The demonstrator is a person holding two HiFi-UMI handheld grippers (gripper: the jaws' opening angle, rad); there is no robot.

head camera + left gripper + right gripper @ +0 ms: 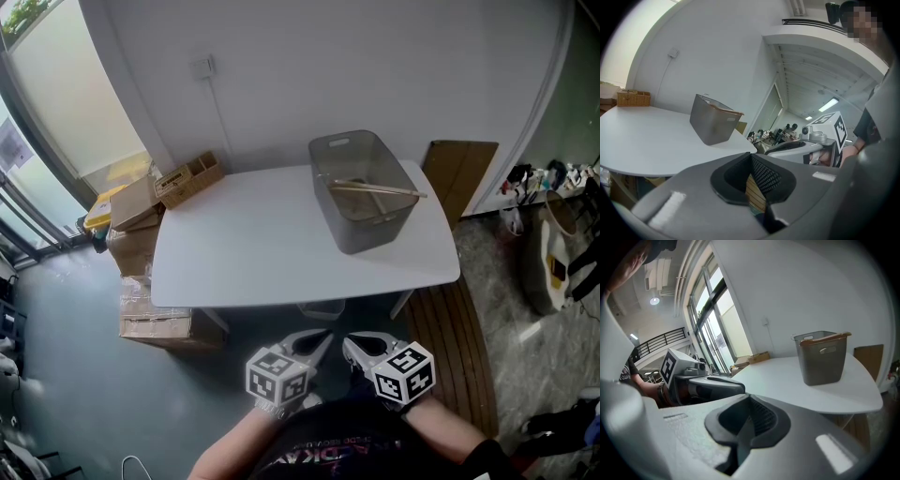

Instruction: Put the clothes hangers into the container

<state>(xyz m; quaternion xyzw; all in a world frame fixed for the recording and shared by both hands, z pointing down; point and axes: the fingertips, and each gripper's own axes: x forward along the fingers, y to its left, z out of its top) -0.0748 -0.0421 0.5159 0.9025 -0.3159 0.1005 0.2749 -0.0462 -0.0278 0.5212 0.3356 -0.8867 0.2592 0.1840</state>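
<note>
- Lying inside the grey container (pixel 375 230), the wooden clothes hangers (pixel 373 188) were seen, with 1 end poking over its right rim.
- The container was set on the white table (pixel 244 239), toward its far right part (upright, open at the top).
- The left gripper (pixel 323 339) was held below the table's near edge, its jaws pressed together on nothing.
- The right gripper (pixel 351 344) was held just beside it, jaws likewise closed and empty.
- The 2 grippers were found well apart from the container.
- A wicker basket (pixel 188 178) was placed at the table's far left corner, and cardboard boxes (pixel 136 230) were stacked on the floor below it.
</note>
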